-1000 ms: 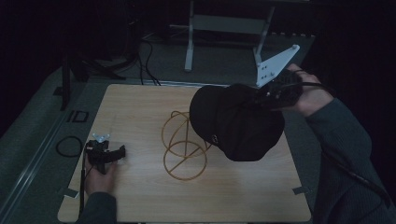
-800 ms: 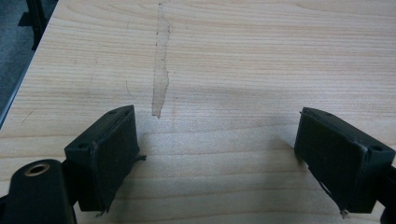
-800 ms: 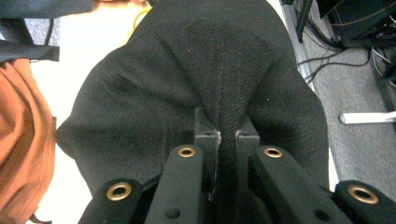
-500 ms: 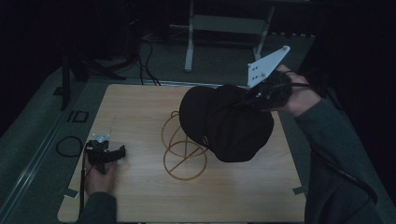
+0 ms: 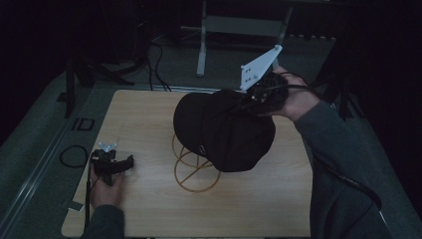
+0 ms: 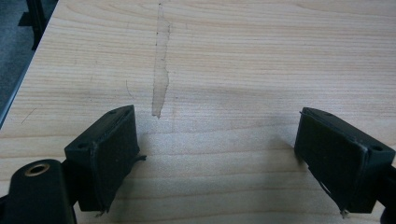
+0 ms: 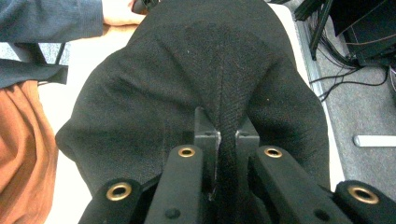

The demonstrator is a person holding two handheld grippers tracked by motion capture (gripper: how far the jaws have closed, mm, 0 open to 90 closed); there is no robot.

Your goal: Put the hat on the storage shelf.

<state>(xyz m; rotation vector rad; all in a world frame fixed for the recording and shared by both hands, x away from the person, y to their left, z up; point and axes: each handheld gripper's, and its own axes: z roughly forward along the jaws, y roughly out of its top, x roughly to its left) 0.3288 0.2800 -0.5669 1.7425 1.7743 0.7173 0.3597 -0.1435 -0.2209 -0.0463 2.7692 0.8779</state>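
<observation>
A black cap (image 5: 224, 132) is held up over the middle of the bench (image 5: 149, 209), hanging above a wire stand (image 5: 194, 172) of golden loops that rises beneath it; the cap looks to be on its way onto that stand, which would explain why it is carried crown-up and spread. A fold of the cap's fabric at its far edge is pinched by the right tool (image 7: 227, 135), whose jaws are clamped tight on the cloth, a ridge of black weave being squeezed up between them. A small pale mark is seen low on the cap's front, too small to be read. The left tool (image 6: 217, 149) is rested at the bench's near left corner, jaws wide apart with nothing between them, kept out of the way. On the dark strip left of the bench, the letters "ID" (image 5: 82, 124) can be made out.
</observation>
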